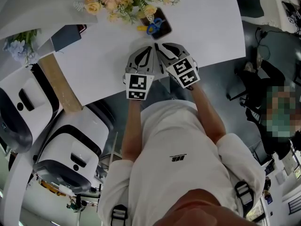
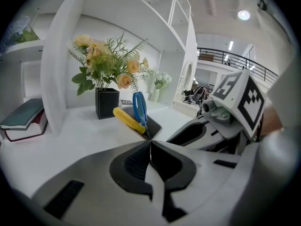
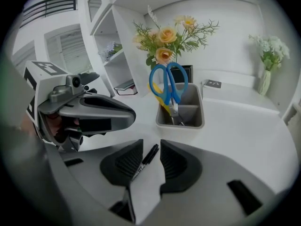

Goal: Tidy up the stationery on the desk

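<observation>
The right hand-held gripper [image 3: 151, 141] is open astride a black pen [image 3: 144, 162] lying near the table's [image 3: 244, 135] front edge, apparently ready to close on it. The left hand-held gripper [image 2: 150, 144] is closed and empty. The holder [image 3: 181, 121] with the scissors [image 3: 169, 91] stands towards the back edge.

The white tabletop [image 1: 211, 22] carries a grey desk organiser [image 3: 190, 119] toward its far edge. A black flower vase [image 2: 106, 103] stands just behind it, with a white vase [image 3: 266, 81] further along that edge. A black marker [image 3: 146, 160] lies nearer the near edge.
</observation>
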Tool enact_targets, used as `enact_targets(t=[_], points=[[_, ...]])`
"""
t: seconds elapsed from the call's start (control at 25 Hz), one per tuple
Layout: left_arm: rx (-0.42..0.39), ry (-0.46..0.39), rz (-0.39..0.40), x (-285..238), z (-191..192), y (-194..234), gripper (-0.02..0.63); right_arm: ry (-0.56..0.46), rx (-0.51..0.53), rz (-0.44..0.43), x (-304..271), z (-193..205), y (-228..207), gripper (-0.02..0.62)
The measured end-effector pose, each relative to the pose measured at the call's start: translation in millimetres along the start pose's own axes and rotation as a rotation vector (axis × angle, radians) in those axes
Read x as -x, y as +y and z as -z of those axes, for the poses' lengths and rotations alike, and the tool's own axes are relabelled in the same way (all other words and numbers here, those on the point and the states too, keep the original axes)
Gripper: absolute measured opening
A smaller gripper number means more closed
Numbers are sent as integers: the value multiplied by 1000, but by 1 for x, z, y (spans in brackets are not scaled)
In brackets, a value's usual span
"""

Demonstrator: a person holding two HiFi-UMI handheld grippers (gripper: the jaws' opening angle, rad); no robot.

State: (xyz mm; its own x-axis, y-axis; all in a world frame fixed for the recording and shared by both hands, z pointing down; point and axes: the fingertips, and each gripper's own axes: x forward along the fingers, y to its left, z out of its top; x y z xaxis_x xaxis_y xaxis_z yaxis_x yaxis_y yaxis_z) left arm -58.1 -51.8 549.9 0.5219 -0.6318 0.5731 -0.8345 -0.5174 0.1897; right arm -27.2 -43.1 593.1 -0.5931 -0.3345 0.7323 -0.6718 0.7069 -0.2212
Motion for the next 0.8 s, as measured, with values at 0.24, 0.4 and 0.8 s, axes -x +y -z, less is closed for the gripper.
enact_targets(t=[0.24,0.4,0.8], points=[[9,16,2,0,10,0,0,32,-29,-3,-16,10,4,96],[11,20,-3,2,14,2,0,62,-48,3,-25,15,3,89],[21,22,-16,7,19,5,0,112,-97,11,-41,25,-2,95]])
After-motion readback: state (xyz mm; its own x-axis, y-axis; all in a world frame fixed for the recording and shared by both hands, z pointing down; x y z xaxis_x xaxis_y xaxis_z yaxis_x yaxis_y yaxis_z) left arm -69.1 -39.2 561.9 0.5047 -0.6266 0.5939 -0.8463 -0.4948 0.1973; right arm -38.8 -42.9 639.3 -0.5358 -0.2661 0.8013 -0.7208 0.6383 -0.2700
